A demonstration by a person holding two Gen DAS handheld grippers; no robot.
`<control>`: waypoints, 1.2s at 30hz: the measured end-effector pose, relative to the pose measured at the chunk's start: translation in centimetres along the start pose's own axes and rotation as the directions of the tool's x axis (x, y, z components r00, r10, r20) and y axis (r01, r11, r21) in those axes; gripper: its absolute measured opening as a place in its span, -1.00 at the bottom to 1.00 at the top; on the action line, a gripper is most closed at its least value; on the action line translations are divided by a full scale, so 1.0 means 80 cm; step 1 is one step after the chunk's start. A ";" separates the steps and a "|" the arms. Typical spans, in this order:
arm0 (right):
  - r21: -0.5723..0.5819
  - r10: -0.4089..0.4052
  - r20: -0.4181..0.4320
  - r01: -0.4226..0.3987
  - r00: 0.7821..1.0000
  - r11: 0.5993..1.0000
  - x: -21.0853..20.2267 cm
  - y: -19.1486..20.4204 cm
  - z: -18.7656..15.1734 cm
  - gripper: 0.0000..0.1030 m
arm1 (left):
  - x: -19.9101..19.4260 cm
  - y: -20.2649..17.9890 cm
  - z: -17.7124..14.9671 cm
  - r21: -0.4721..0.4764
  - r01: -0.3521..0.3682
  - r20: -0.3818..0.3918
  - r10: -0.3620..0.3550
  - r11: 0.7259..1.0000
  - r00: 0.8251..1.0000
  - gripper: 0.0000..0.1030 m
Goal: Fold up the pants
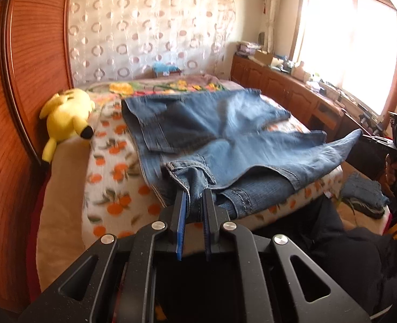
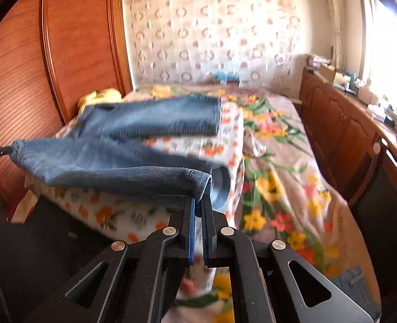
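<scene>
Our left gripper (image 1: 194,197) is clamped on the jeans (image 1: 225,134) at the waistband; our right gripper (image 2: 198,202) pinches a leg hem. Beyond the jaws the jeans spread over the orange-print blanket (image 1: 112,172) on the bed (image 2: 279,161), a yellow plush (image 1: 66,115) left, wooden cabinets (image 1: 279,86) right.

Two close wrist views over bed (image 1: 112,177)

wood wardrobe (image 1: 15,94) | patterned curtain (image 1: 150,32) | sunlit window (image 1: 346,40) | low cabinets (image 2: 341,123)
</scene>
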State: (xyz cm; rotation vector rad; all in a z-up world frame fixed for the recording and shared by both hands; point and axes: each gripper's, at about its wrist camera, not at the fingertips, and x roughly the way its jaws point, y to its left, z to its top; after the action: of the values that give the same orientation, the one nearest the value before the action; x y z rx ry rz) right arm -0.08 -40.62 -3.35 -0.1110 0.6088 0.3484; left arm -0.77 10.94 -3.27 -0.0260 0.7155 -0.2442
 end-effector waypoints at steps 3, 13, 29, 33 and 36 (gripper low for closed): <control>-0.006 -0.001 0.054 0.001 0.999 1.000 0.011 -0.002 0.027 -0.93 | 0.016 0.005 0.030 0.018 -0.004 0.035 0.003 1.000 0.999 -0.77; -0.015 -0.016 0.152 0.018 0.988 1.000 0.115 -0.017 0.150 -0.92 | 0.109 0.060 0.148 -0.001 -0.071 0.082 0.071 0.997 0.994 -0.77; -0.029 0.006 0.041 -0.005 0.999 1.000 0.309 -0.019 0.220 -0.92 | 0.243 0.115 0.216 -0.031 -0.110 -0.009 0.110 0.993 0.994 -0.99; -0.031 0.011 -0.017 -0.012 1.000 0.999 0.354 -0.021 0.207 -0.92 | 0.270 0.118 0.193 -0.034 -0.114 -0.074 0.111 0.993 0.991 -0.78; -0.021 0.011 -0.051 -0.012 0.999 1.000 0.380 -0.027 0.202 -0.92 | 0.277 0.117 0.181 -0.034 -0.124 -0.103 0.120 0.992 0.987 -0.45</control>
State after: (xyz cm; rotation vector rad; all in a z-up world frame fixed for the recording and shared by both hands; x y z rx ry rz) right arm 32.66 -30.59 -7.72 -0.1368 0.6563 0.3640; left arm 26.84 14.08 -7.66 -0.0083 0.8199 -0.1143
